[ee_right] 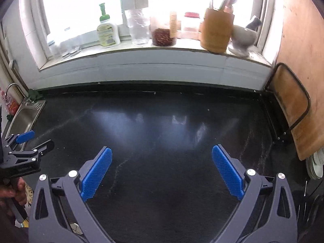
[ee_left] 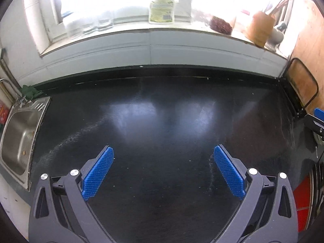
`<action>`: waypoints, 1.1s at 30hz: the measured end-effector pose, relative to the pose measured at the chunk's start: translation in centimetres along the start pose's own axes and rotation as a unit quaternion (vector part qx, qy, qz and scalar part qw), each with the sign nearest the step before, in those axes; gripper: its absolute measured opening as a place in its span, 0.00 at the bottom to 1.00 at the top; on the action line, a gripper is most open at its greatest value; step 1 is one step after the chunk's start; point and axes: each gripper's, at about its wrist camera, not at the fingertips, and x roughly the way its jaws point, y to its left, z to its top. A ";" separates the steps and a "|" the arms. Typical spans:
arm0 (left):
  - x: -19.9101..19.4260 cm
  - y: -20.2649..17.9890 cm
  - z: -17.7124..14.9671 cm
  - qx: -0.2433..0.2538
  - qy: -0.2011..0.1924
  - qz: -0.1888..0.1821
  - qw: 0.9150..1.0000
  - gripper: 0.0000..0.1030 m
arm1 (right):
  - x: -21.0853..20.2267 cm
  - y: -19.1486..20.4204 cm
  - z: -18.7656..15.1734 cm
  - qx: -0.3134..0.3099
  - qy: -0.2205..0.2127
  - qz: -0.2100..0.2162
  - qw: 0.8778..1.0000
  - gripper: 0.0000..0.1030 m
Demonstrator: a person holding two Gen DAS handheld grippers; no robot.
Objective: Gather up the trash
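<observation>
My left gripper (ee_left: 164,151) is open and empty, its blue pads spread wide above a black countertop (ee_left: 162,111). My right gripper (ee_right: 162,151) is also open and empty over the same countertop (ee_right: 162,121). The left gripper also shows at the left edge of the right wrist view (ee_right: 34,139), held in a hand. A part of the right gripper shows at the right edge of the left wrist view (ee_left: 317,119). I see no piece of trash on the counter, only small specks and smears.
A steel sink (ee_left: 18,133) lies at the left, with a green cloth (ee_left: 30,92) behind it. The windowsill holds a soap bottle (ee_right: 107,32), jars (ee_right: 164,36), a wooden utensil holder (ee_right: 216,30) and a mortar (ee_right: 243,38). A cutting board (ee_right: 291,109) leans at the right.
</observation>
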 end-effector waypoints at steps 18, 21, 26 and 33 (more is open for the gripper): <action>1.3 0.2 0.7 -0.007 0.008 0.010 1.000 0.94 | 1.2 -0.3 0.8 -0.004 0.006 0.016 1.000 0.93; 1.3 0.5 0.7 -0.008 0.009 0.011 1.000 0.94 | 1.4 -0.1 0.9 -0.007 0.007 0.018 1.000 0.93; 1.2 1.0 0.6 -0.010 0.010 0.015 1.000 0.94 | 1.6 0.2 1.1 -0.008 0.008 0.021 1.000 0.93; 1.2 1.3 0.6 -0.012 0.011 0.020 1.000 0.94 | 2.1 0.6 1.1 -0.008 0.013 0.025 1.000 0.93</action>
